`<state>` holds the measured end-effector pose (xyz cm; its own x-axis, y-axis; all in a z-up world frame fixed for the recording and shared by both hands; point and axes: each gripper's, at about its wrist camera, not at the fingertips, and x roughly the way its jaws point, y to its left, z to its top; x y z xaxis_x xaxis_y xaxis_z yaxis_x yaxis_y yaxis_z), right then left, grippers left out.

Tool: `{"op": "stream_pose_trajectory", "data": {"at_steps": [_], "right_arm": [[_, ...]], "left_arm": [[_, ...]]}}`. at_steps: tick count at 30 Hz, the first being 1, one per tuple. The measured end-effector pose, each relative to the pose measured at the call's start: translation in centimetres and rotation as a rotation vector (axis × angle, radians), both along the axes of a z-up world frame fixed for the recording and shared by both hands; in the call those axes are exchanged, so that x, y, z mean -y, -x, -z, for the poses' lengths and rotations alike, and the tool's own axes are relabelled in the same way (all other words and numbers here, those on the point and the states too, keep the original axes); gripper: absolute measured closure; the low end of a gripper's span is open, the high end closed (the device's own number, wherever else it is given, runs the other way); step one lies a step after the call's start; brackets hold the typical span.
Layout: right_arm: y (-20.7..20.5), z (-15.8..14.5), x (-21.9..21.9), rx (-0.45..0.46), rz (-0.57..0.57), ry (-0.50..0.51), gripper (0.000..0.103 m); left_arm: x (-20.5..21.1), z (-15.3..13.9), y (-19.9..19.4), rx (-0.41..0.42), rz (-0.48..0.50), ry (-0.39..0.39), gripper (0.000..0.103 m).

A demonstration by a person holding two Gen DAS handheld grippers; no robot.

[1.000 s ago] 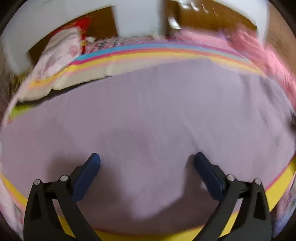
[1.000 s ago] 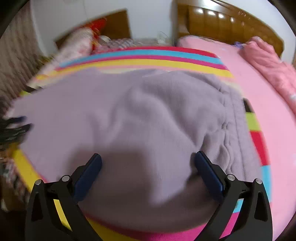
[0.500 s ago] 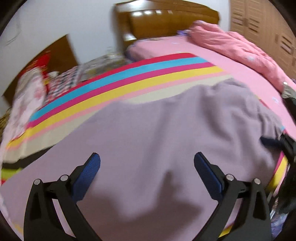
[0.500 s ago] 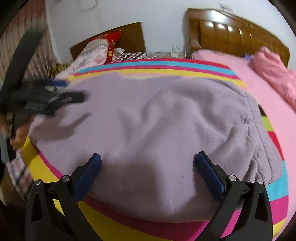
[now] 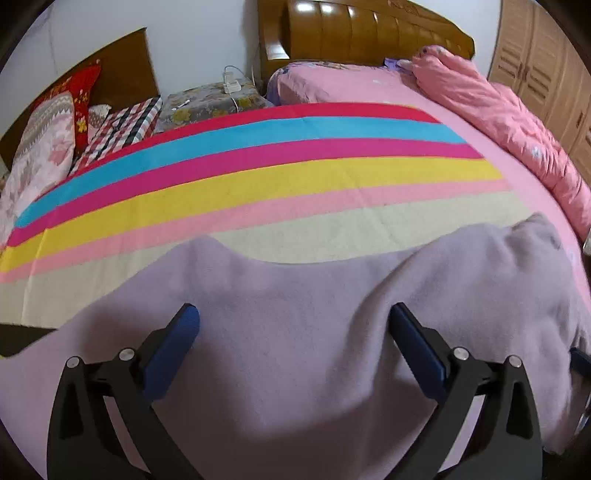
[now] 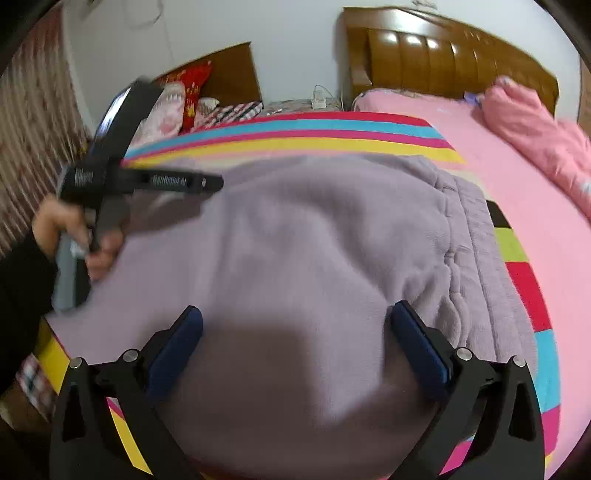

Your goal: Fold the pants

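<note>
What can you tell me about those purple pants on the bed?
The pants are pale lilac, soft and fleecy-looking. They lie spread out but rumpled on a striped blanket. A gathered waistband runs along their right side. Both grippers, the left and the right, are open above them, holding nothing.

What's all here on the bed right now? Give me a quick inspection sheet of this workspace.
Surface: striped blanket over a pink bed.
Job's things: lilac fleece pants spread flat, waistband to the right.
Clutter: pink quilt, pillows, checked cloth.
Grippers: left hand-held gripper open above the pants; right hand-held gripper open above the pants.
Cables: white charger and cord on the bedside stand.
Surroundings: wooden headboard, wardrobe.
</note>
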<state>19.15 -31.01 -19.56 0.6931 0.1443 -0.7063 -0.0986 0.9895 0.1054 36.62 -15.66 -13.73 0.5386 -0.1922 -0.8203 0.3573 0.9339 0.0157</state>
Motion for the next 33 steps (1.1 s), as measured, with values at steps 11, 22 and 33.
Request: {"op": "stream_pose_trajectory", "data": {"at_steps": [11,22,33], "right_arm": [[-1.8,-0.5,0.8,-0.059,0.028,-0.141,0.004],[-0.7,0.6,-1.0,0.000,0.007,-0.007,0.004],[1.4,-3.4,-5.2,0.071,0.067,-0.075,0.004]], "left_arm": [[-1.1,-0.2,0.0,-0.006,-0.022,0.060,0.001],[-2.4,-0.6,-0.2,-0.010,-0.030,0.172,0.001],[-22.2,-7.9,12.3,0.187,-0.229,0.384,0.002]]}}
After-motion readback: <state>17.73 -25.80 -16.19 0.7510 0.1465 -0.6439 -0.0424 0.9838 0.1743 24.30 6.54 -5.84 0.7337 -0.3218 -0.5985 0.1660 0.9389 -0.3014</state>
